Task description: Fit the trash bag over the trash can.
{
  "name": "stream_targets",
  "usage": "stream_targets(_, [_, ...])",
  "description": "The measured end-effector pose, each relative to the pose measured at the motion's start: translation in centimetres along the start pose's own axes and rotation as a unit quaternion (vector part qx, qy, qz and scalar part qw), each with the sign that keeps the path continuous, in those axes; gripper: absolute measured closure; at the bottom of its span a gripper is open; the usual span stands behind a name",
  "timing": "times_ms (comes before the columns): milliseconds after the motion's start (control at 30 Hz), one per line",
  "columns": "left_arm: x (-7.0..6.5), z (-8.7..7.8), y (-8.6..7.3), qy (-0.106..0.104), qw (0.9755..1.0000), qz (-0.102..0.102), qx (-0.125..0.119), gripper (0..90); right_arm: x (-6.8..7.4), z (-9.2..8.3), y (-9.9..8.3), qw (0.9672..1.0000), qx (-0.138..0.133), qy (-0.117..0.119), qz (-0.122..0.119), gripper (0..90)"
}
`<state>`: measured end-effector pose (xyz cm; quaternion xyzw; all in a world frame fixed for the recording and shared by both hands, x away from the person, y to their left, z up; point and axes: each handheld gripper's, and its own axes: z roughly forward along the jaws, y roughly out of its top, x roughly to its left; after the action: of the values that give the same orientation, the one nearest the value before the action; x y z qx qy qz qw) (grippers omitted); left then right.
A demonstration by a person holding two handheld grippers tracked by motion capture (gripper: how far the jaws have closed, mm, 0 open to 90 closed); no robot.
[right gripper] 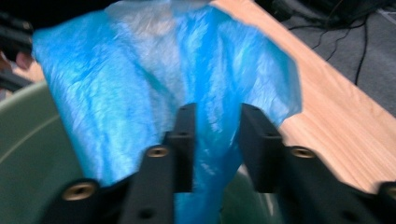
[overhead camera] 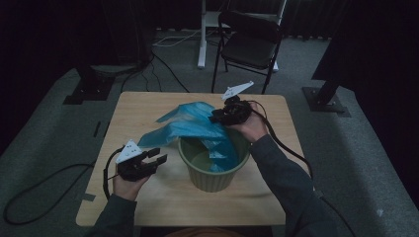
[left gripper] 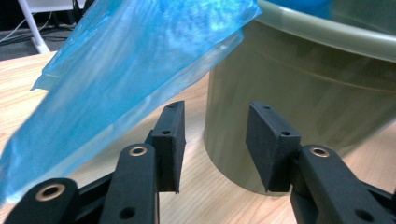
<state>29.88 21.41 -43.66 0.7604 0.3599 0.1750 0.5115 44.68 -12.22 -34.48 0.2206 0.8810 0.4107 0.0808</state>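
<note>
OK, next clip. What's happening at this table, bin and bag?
A person at a wooden table works a blue plastic bag into a green bin. The right gripper, at the bin's far rim, has its jaws either side of the bag; whether they pinch it is unclear. Part of the bag hangs inside the bin, the rest spreads over the left rim onto the table. The left gripper is open beside the bin, holding nothing.

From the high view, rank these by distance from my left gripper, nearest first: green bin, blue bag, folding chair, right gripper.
1. blue bag: its loose corner hangs just ahead of the left gripper.
2. green bin: to its right, close.
3. right gripper: across the bin, at the far rim.
4. folding chair: on the floor beyond the table.
</note>
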Motion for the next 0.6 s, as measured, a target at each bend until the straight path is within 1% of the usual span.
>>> stream_targets(67, [-0.1,-0.4,0.0,-0.003,1.0000,-0.001,-0.001,59.6,0.1,0.0,-0.1,0.9999,0.009,0.001,-0.006,82.0])
stream_targets(167, [-0.4,-1.0,0.1,-0.006,1.0000,-0.001,-0.006,60.2,0.4,-0.2,-0.2,0.9998,0.012,-0.001,-0.014,86.1])
stream_targets(267, [-0.6,-1.4,0.3,-0.008,0.9999,0.002,-0.011,60.2,0.6,-0.4,-0.3,0.9997,0.013,-0.001,-0.019,86.6])
stream_targets(300, [-0.9,-1.9,0.6,-0.012,0.9997,0.002,-0.021,60.2,0.8,-0.5,-0.4,0.9997,0.014,-0.001,-0.021,86.7])
stream_targets(333, [-1.0,-2.0,0.8,-0.012,0.9996,0.003,-0.024,59.9,1.1,-0.7,-0.5,0.9995,0.017,-0.001,-0.026,86.8])
stream_targets(467, [-1.1,-2.4,1.8,-0.020,0.9992,0.003,-0.035,58.3,1.6,-0.9,-0.9,0.9992,0.017,-0.001,-0.035,87.4])
stream_targets(500, [-1.1,-2.4,1.8,-0.020,0.9992,0.003,-0.035,58.0,1.6,-0.9,-0.9,0.9992,0.017,-0.001,-0.035,87.4])
stream_targets(533, [-0.9,-2.4,2.2,-0.020,0.9991,0.005,-0.037,58.0,1.7,-0.9,-1.0,0.9993,0.014,0.003,-0.033,87.5])
stream_targets(600, [-0.7,-2.4,2.8,-0.021,0.9990,0.006,-0.039,57.0,1.5,-1.0,-1.5,0.9994,0.016,0.000,-0.031,88.0])
